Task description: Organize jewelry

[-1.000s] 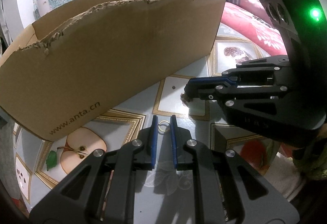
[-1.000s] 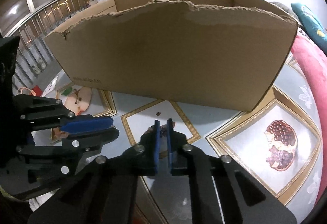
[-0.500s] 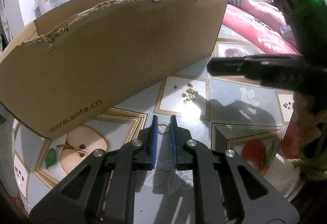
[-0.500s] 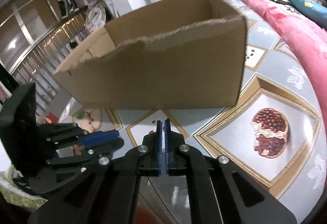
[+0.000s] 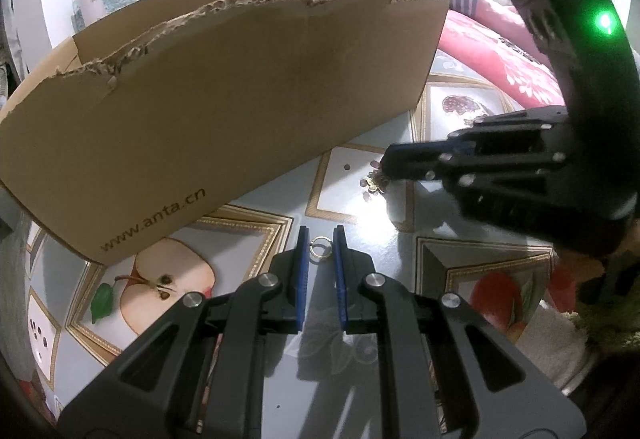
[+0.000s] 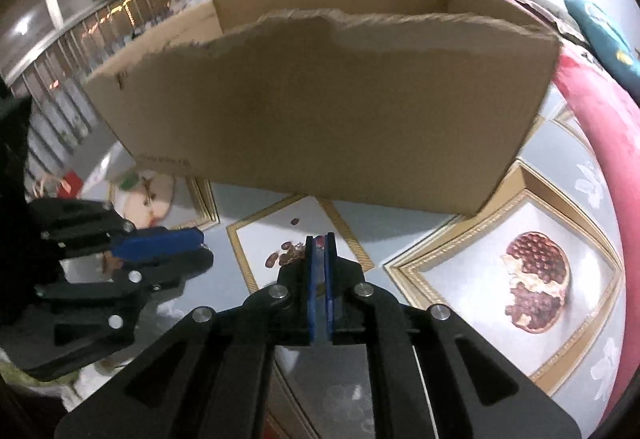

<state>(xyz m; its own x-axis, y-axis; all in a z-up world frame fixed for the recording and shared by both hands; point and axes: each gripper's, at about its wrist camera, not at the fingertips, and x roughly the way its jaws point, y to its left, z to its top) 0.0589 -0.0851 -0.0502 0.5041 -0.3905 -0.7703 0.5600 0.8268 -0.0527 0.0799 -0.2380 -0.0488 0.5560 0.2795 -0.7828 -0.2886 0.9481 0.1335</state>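
Observation:
My left gripper [image 5: 320, 239] is shut on a small gold ring [image 5: 320, 247], held between its blue pads just above the table. A small gold jewelry piece with beads [image 5: 374, 181] lies on a white tile of the tablecloth. My right gripper [image 6: 319, 245] has its jaws nearly closed with its tips right at that piece [image 6: 289, 254]; I cannot tell whether it grips it. The right gripper also shows in the left wrist view [image 5: 390, 163], and the left gripper in the right wrist view [image 6: 192, 239]. A torn cardboard box [image 5: 224, 91] stands open-topped behind both.
The table wears a fruit-print cloth [image 6: 536, 279] with an apple picture [image 5: 160, 279] at the left. A pink quilt [image 5: 500, 55] and pillows lie to the right. A railing and clothes [image 6: 80, 31] are beyond the box on the left.
My right gripper lifted away shut half a second ago, then came back down to the jewelry piece on the white tile. The left gripper and its ring have stayed still.

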